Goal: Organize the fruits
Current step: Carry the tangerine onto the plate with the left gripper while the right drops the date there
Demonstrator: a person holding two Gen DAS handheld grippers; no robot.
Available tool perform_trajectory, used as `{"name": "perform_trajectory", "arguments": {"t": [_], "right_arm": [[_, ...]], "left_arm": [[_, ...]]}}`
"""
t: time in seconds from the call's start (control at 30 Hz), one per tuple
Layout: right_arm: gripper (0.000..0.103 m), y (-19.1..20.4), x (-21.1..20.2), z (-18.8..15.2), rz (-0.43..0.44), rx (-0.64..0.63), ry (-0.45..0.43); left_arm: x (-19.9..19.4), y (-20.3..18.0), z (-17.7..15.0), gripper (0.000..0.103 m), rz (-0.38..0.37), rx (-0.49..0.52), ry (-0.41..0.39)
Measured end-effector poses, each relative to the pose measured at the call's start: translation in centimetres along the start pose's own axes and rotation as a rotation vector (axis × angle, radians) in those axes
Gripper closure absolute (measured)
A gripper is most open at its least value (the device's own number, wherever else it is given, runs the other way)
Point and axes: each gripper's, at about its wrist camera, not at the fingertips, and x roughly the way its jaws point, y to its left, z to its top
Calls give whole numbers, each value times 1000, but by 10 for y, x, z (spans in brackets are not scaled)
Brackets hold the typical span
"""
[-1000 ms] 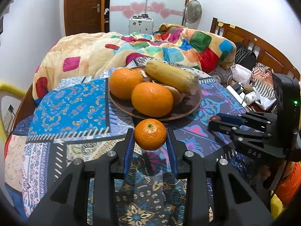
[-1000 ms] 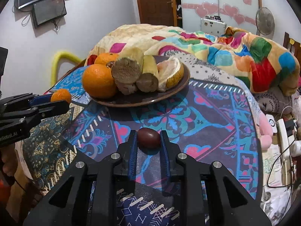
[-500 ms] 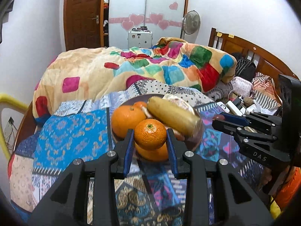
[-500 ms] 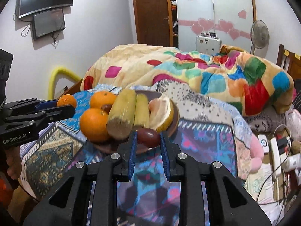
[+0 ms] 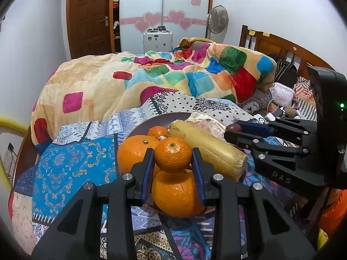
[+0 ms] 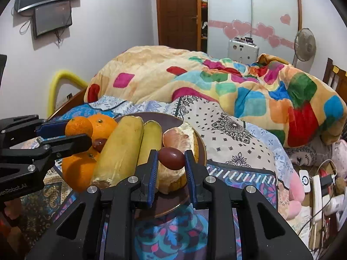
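My left gripper [image 5: 172, 161] is shut on a small tangerine [image 5: 172, 157] and holds it above the near side of a brown plate [image 5: 156, 120]. The plate holds two big oranges [image 5: 176, 195], a small tangerine [image 5: 157, 131], yellow sugarcane pieces [image 5: 208, 148] and a peeled pomelo [image 5: 206, 123]. My right gripper [image 6: 171, 162] is shut on a dark red jujube [image 6: 171, 158] and holds it over the plate's [image 6: 173, 118] front edge, in front of the pomelo [image 6: 181, 138]. Each gripper shows in the other's view, the right [image 5: 232, 131] and the left [image 6: 76, 133].
The plate stands on a table under a patterned patchwork cloth [image 5: 71, 169]. A bed with a bright quilt [image 5: 173, 78] lies behind it. A wooden headboard [image 5: 282, 47] and bedside clutter with cables [image 6: 318, 184] are on the right. A yellow chair back [image 6: 58, 82] is at the left.
Both grippers have risen from the cloth with their fruit and moved forward, so each now hangs over the plate. The tangerine and the jujube stay held.
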Motion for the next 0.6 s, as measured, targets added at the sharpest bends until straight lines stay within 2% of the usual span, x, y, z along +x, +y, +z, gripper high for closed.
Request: {"name": "perform_trajectory", "arguments": {"t": [0.2,0.27,0.37,0.6], "right_arm": [[78,-3,7,-1,14,5,27],[73,-6,8,-1,16,15,29],[71,-8,6,-2,21,25,28],[71,-7,-14,2,14,41,-20]], "left_arm": [[9,1,-2,69,-15,-10,23],[10,0,-2,66,-8,-6,21],[9,0,-1,58,-3,-6,8],[-11,2,2,57,6,-28,-26]]}}
